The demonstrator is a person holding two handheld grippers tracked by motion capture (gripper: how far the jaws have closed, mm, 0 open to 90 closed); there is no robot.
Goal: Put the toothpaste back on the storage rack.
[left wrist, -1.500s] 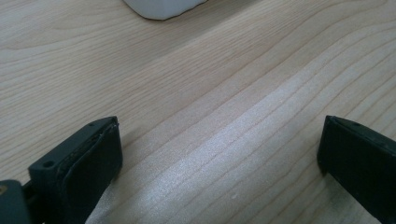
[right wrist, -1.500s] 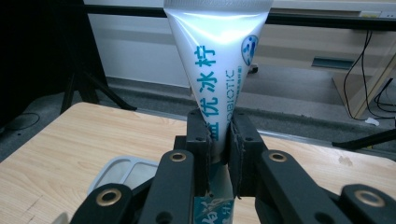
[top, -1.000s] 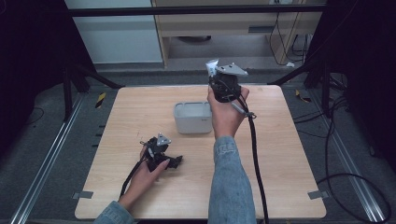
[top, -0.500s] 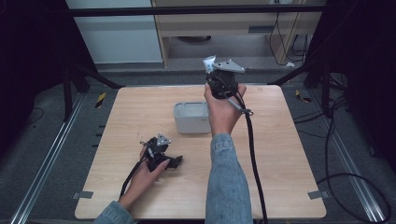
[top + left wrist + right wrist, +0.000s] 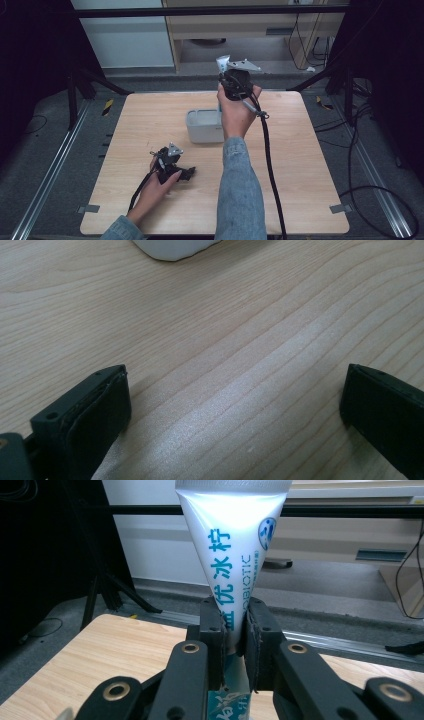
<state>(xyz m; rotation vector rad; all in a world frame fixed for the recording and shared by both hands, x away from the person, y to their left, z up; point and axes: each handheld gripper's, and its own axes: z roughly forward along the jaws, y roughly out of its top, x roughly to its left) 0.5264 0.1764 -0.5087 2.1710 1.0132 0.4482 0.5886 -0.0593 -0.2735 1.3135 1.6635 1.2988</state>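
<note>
Tabletop [image 5: 310, 165]: pale wood-grain board, squarish, on a dark frame over grey floor. Tray [image 5: 200, 131]: white rectangular container with rounded corners, standing near the middle of the tabletop, partly behind the person's right forearm; a rounded white corner of it [image 5: 172, 247] appears at the top of the left gripper view. Right gripper [image 5: 229, 75]: held up in the air above the far side of the tray, jaws pointing up and away, clamped together on the tube. Left gripper [image 5: 185, 173]: lying low on the tabletop at its near left, well apart from the tray, jaws wide apart with bare wood between them. Tube [image 5: 232, 545]: white squeeze tube with blue print, upright, flat crimped end uppermost, pinched low on its body between the right gripper's pads [image 5: 212, 630].
</note>
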